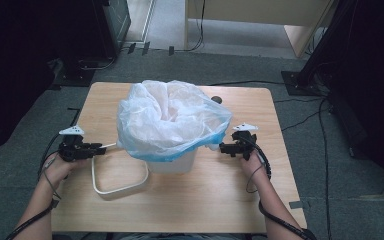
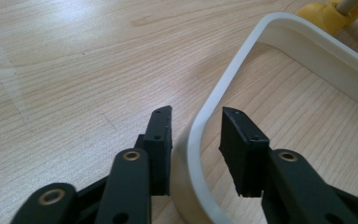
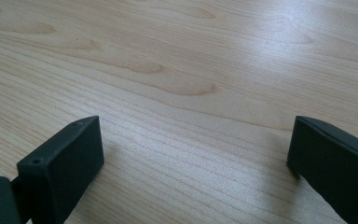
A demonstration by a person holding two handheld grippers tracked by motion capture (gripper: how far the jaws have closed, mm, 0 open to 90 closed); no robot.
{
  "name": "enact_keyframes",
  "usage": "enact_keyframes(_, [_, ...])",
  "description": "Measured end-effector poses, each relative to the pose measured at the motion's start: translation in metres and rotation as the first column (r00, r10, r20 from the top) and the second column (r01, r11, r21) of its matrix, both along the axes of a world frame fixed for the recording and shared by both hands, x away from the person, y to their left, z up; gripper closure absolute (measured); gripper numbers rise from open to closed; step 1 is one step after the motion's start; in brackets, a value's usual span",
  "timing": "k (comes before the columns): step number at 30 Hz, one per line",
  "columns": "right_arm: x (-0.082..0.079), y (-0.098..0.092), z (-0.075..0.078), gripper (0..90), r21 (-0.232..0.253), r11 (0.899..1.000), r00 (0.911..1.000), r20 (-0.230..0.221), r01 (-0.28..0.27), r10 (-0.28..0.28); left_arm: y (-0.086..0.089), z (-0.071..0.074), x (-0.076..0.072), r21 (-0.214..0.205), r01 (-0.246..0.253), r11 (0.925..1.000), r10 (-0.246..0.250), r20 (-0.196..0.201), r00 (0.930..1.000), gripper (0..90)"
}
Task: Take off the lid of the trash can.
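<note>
Jaws astride white ring point(image 2: 200, 140), L view

The white bin point(image 1: 176, 161) with its billowing bag point(image 1: 172, 120) stands mid-worktop point(image 1: 220, 200) and blocks any straight way between the left and right sides. The bag overhangs the bin's rim, so room beneath it is tight. Near-left of the bin the white ring point(image 1: 117, 182) lies flat, a low obstacle; its rim point(image 2: 200, 140) sits between the left gripper point(image 2: 196, 135)'s parted jaws. The near strip of worktop is free, as is the right side by the right gripper point(image 1: 223, 147), whose wide jaws have bare wood between them.
</note>
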State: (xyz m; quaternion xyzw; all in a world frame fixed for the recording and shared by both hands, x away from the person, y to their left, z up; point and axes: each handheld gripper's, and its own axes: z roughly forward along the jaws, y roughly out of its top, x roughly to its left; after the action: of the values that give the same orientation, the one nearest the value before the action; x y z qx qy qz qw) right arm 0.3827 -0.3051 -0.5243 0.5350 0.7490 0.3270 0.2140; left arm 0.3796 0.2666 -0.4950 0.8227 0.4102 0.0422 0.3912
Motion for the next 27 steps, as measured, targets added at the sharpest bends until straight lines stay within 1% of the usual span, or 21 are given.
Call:
enact_keyframes(5, [0.000,0.000,0.000,3.5,0.000,1.000,1.0000,0.001,-0.005,0.005,-0.002,0.002,0.000,0.000,-0.005,1.0000,0.005,0.005,1.0000,56.2])
enact_keyframes(6, [0.001,0.000,0.000,3.5,0.000,1.000,1.0000,0.001,-0.008,0.008,-0.002,0.003,0.000,-0.006,-0.006,1.0000,0.006,0.006,1.0000,55.3])
enact_keyframes(10, [0.001,-0.002,0.000,3.6,0.000,0.998,0.9980,0.000,-0.063,0.063,-0.005,0.006,0.000,0.005,0.001,1.0000,-0.001,0.021,0.9998,50.4])
enact_keyframes(12, [0.001,-0.003,0.000,3.5,0.000,0.997,0.9973,0.000,-0.074,0.074,-0.007,0.006,0.000,0.012,0.004,0.9999,-0.005,0.023,0.9997,47.8])
enact_keyframes(14, [0.002,-0.003,0.000,3.6,0.000,0.997,0.9967,0.001,-0.081,0.081,-0.008,0.007,-0.001,0.015,0.007,0.9999,-0.008,0.028,0.9996,47.2])
enact_keyframes(19, [0.002,-0.003,0.000,3.6,-0.002,0.997,0.9972,0.002,-0.074,0.074,-0.010,0.009,-0.001,0.017,0.009,0.9998,-0.009,0.036,0.9993,43.9])
enact_keyframes(21, [0.002,-0.002,0.000,3.6,-0.003,0.998,0.9978,0.002,-0.067,0.067,-0.011,0.011,-0.001,0.011,0.006,0.9999,-0.007,0.041,0.9991,42.8])
enact_keyframes(23, [0.002,-0.002,0.001,3.8,-0.006,0.998,0.9975,-0.005,-0.070,0.070,-0.012,0.012,-0.001,0.014,0.006,0.9999,-0.007,0.044,0.9990,40.2])
enact_keyframes(25, [0.002,-0.002,0.002,5.3,-0.007,0.997,0.9973,-0.014,-0.073,0.073,-0.013,0.014,-0.002,0.010,0.006,0.9999,-0.007,0.050,0.9987,39.5])
enact_keyframes(27, [0.002,-0.002,0.003,6.3,-0.005,0.998,0.9976,-0.027,-0.064,0.064,-0.013,0.015,-0.002,0.008,0.007,0.9999,-0.007,0.056,0.9984,38.6])
